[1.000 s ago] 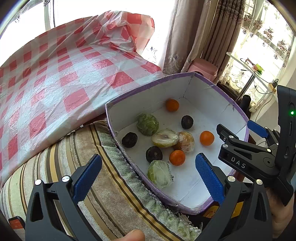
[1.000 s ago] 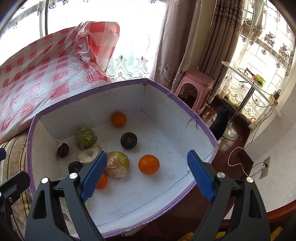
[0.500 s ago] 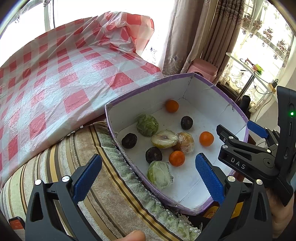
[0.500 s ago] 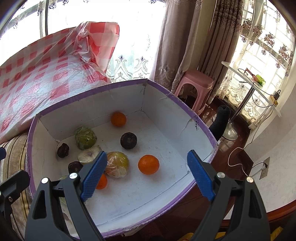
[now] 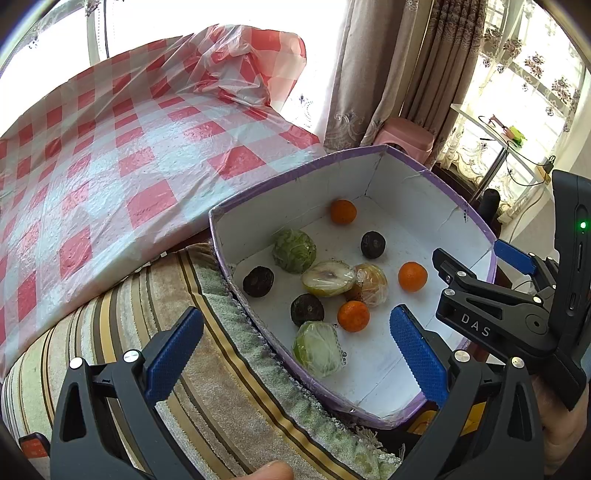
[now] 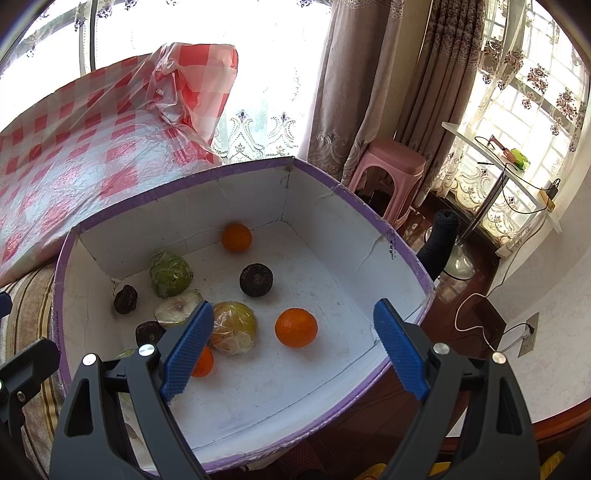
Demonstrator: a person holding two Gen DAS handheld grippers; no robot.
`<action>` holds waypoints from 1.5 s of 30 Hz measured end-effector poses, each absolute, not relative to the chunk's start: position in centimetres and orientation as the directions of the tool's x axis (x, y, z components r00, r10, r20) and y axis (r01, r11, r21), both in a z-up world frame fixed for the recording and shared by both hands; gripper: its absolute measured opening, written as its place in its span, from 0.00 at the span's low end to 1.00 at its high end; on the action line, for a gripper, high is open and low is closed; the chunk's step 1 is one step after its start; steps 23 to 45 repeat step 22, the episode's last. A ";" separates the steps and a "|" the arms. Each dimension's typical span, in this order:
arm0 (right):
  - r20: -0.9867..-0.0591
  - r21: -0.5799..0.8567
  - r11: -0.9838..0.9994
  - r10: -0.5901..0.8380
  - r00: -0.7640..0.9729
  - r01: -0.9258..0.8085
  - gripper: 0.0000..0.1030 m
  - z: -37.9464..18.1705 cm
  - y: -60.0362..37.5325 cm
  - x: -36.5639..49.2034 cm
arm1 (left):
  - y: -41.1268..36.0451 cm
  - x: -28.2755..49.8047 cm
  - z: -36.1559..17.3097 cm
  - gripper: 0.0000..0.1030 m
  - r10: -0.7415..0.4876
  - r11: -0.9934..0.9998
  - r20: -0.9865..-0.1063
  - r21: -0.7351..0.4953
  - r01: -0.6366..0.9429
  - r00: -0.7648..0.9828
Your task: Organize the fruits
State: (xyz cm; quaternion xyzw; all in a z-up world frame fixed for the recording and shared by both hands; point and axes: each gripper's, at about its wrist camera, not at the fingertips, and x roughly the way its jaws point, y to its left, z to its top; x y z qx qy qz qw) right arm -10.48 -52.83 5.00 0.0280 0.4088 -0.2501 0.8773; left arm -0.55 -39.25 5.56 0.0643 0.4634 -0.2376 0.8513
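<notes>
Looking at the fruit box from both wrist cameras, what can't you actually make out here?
- Right wrist view: the pale green wrapped fruit and one orange are mostly hidden behind the right claw finger.
- Left wrist view: the box near corner is covered by the left claw finger.
- Both views: what the dark round fruits are; too small.

Bright window [image 6: 177, 22] backlit, lace sheer plus beige patterned curtains [image 6: 347, 92]. Pink plastic stool [image 6: 388, 173] below them. White glass side table [image 6: 495, 162] on a metal pole at right. Dark glossy wood floor [image 6: 476, 280], white wall with socket [image 6: 530, 330], cable plugged in.
</notes>
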 end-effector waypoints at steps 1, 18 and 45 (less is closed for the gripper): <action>-0.731 -0.155 0.873 -0.416 0.541 0.462 0.86 5.0 -52.8 -10.5 | -39.3 -0.6 5.5 0.95 -0.345 0.879 -0.820 -0.111 0.464 0.457; -0.721 -0.118 0.895 -0.375 0.583 0.430 0.86 6.6 -51.5 -10.1 | -34.7 -0.6 11.8 0.96 -0.454 0.851 -0.732 -0.188 0.491 0.507; -0.716 -0.041 0.947 -0.250 0.652 0.318 0.97 7.8 -46.9 -8.5 | -26.9 0.7 14.5 0.96 -0.388 0.899 -0.694 -0.140 0.414 0.606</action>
